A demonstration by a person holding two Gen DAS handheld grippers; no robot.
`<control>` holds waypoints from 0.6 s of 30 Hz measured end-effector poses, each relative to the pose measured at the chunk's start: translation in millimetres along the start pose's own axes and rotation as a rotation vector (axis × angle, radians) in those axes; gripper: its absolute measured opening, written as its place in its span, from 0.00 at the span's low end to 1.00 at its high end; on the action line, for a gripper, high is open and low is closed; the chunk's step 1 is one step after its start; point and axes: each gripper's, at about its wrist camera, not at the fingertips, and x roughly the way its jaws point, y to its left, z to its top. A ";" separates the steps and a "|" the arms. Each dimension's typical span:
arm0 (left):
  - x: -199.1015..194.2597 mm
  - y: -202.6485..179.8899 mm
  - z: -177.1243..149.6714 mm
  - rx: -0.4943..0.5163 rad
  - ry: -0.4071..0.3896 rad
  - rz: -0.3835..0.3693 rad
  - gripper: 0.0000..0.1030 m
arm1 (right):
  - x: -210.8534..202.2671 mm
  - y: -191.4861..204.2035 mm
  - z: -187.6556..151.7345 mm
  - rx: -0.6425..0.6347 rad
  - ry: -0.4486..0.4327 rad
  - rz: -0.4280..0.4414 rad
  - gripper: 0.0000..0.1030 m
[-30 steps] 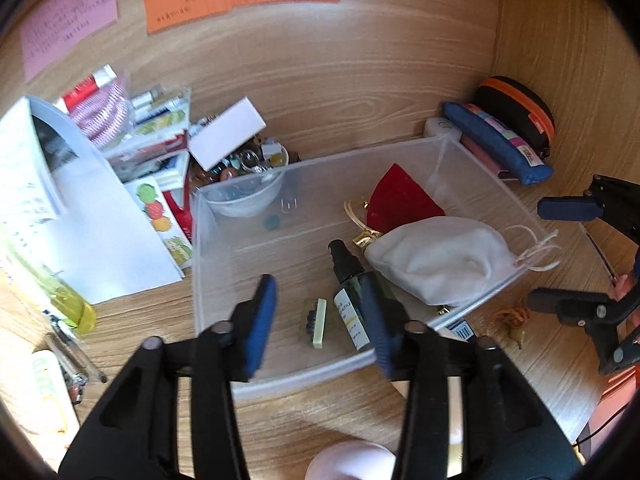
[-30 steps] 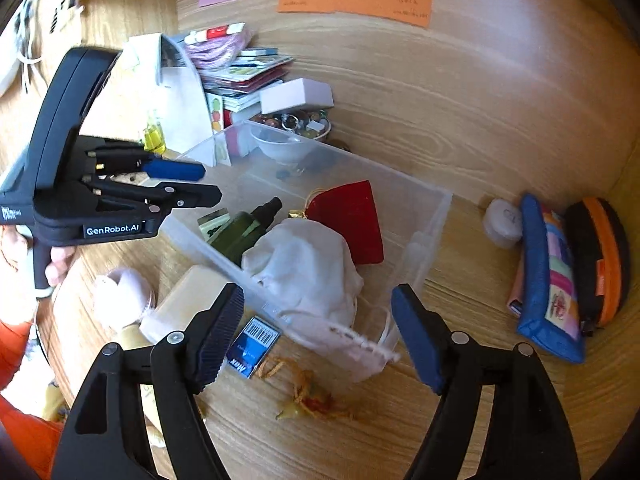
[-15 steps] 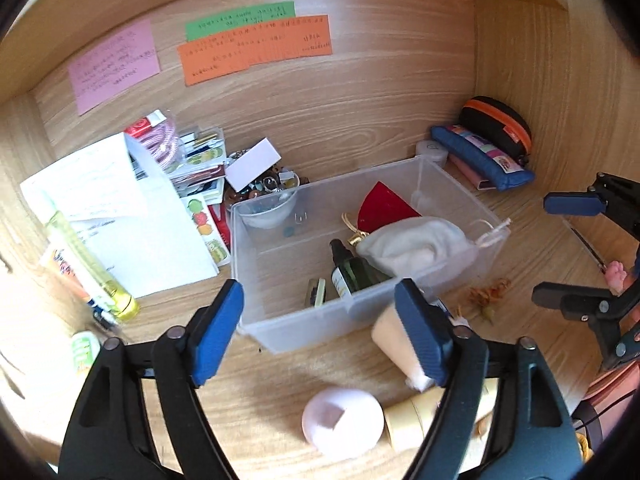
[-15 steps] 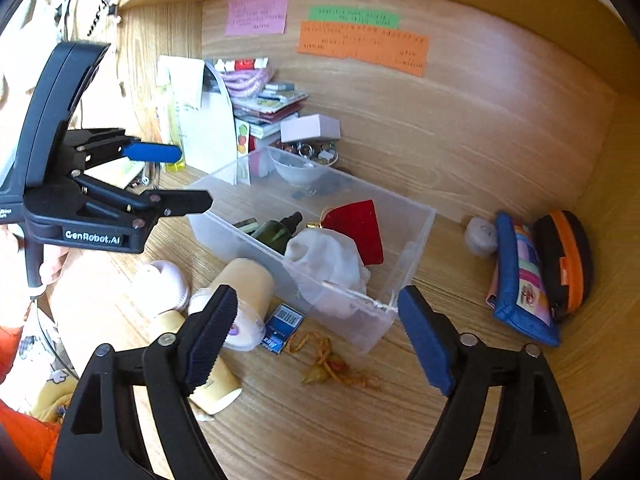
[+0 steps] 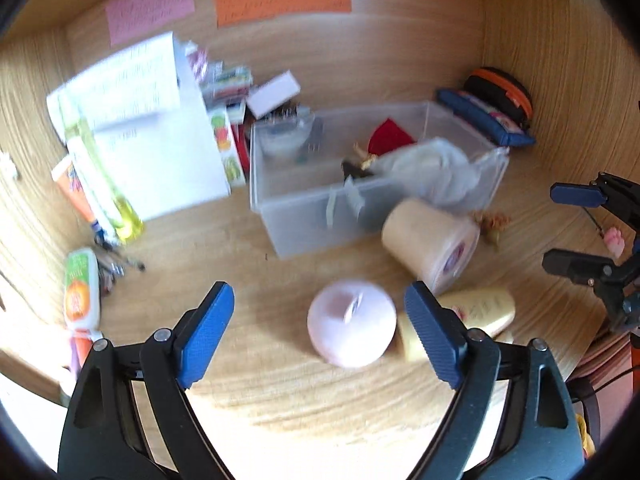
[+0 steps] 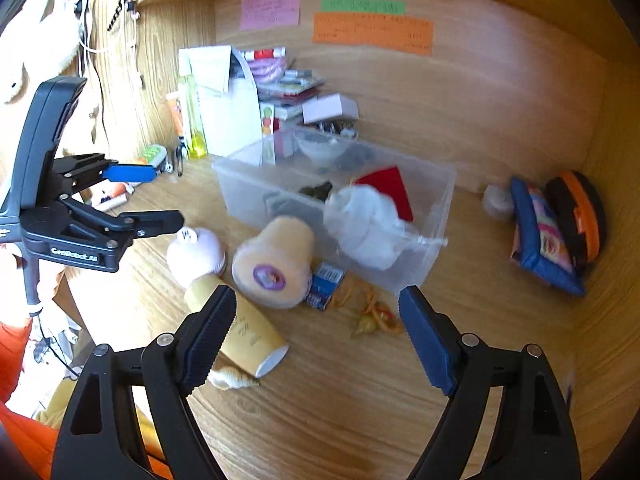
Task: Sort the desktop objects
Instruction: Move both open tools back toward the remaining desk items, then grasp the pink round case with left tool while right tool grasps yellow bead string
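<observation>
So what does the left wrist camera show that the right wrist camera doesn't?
Only the left wrist view shows the left gripper head-on, jaws open and empty, having just opened, and a small pink paw charm by the right gripper.

Only the right wrist view shows the blue barcode packet, a seashell, a round white container beside the pouches, and an orange sleeve.

Both show the clear plastic bin, white cloth pouch, beige roll, pink round object, yellow tube and coloured wall notes.

Three sticky notes [image 6: 270,8] on the back wall – one clear bin [image 6: 436,216], two zip pouches [image 6: 536,232] on the desk [image 6: 360,400].
</observation>
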 end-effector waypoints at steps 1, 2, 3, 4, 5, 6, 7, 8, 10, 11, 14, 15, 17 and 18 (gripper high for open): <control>4.7 1.5 -5.7 -0.007 0.018 -0.005 0.85 | 3.2 -1.1 -3.1 0.007 0.012 -0.004 0.79; 8.7 2.1 -9.2 -0.011 0.031 -0.010 0.85 | 7.5 -2.5 -6.7 0.015 0.026 -0.009 0.79; 12.2 2.2 -11.9 -0.012 0.042 -0.014 0.85 | 11.0 -4.3 -9.4 0.022 0.038 -0.014 0.79; 17.8 1.8 -15.3 -0.013 0.060 -0.023 0.85 | 14.5 -6.0 -11.7 0.030 0.051 -0.020 0.79; 21.8 1.9 -17.4 -0.014 0.072 -0.028 0.85 | 19.1 -8.4 -14.1 0.037 0.064 -0.027 0.79; 26.0 1.6 -19.1 -0.015 0.082 -0.032 0.85 | 23.0 -10.2 -16.1 0.044 0.076 -0.032 0.79; 31.0 0.7 -20.4 -0.017 0.092 -0.042 0.86 | 29.4 -13.9 -18.3 0.054 0.095 -0.040 0.79; 34.0 0.0 -20.7 -0.019 0.097 -0.050 0.86 | 34.1 -17.6 -19.6 0.064 0.107 -0.043 0.79; 39.2 -1.2 -21.3 -0.020 0.102 -0.051 0.86 | 41.2 -22.3 -21.7 0.083 0.125 -0.044 0.79; 41.1 -1.1 -21.2 -0.020 0.105 -0.052 0.86 | 45.4 -25.7 -22.4 0.093 0.133 -0.046 0.79; 47.9 -0.6 -20.4 -0.022 0.118 -0.055 0.86 | 54.7 -34.2 -23.0 0.108 0.142 -0.072 0.77; 49.8 -0.5 -20.0 -0.021 0.121 -0.055 0.86 | 57.8 -36.8 -22.7 0.112 0.149 -0.072 0.77; 53.9 0.4 -20.0 -0.019 0.126 -0.046 0.86 | 63.5 -41.6 -22.3 0.124 0.159 -0.069 0.74; 55.6 0.9 -19.8 -0.020 0.128 -0.044 0.86 | 65.8 -42.8 -21.8 0.124 0.165 -0.067 0.68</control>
